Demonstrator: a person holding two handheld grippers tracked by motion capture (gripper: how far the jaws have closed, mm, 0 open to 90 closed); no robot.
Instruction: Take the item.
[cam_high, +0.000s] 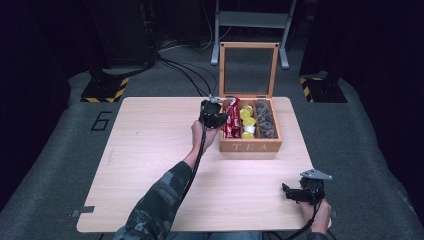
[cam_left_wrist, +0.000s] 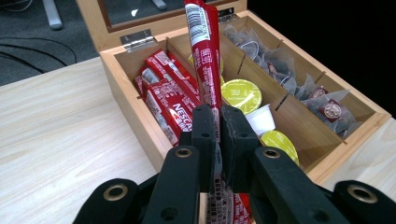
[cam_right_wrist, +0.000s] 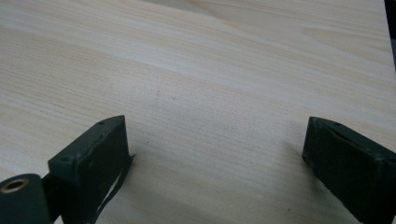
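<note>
A wooden tea box (cam_high: 250, 146) stands open at the table's far right, its glass lid (cam_high: 248, 70) upright. Its left compartment holds red coffee stick packets (cam_left_wrist: 164, 93), the middle one yellow-lidded capsules (cam_left_wrist: 241, 94), the right one tea bags (cam_left_wrist: 289, 70). My left gripper (cam_left_wrist: 218, 122) is shut on one red stick packet (cam_left_wrist: 204, 51), which stands up above the left compartment; in the high view that gripper (cam_high: 214, 116) is at the box's left side. My right gripper (cam_right_wrist: 215, 149) rests low over bare table with its jaws wide apart and nothing between them, near the front right corner (cam_high: 301, 192).
The light wooden table (cam_high: 150, 150) stretches bare to the left of the box. Black cables (cam_high: 185, 70) run on the grey floor behind the table, with a metal stand (cam_high: 250, 30) beyond the box. A camouflage sleeve (cam_high: 155, 205) comes in from the bottom.
</note>
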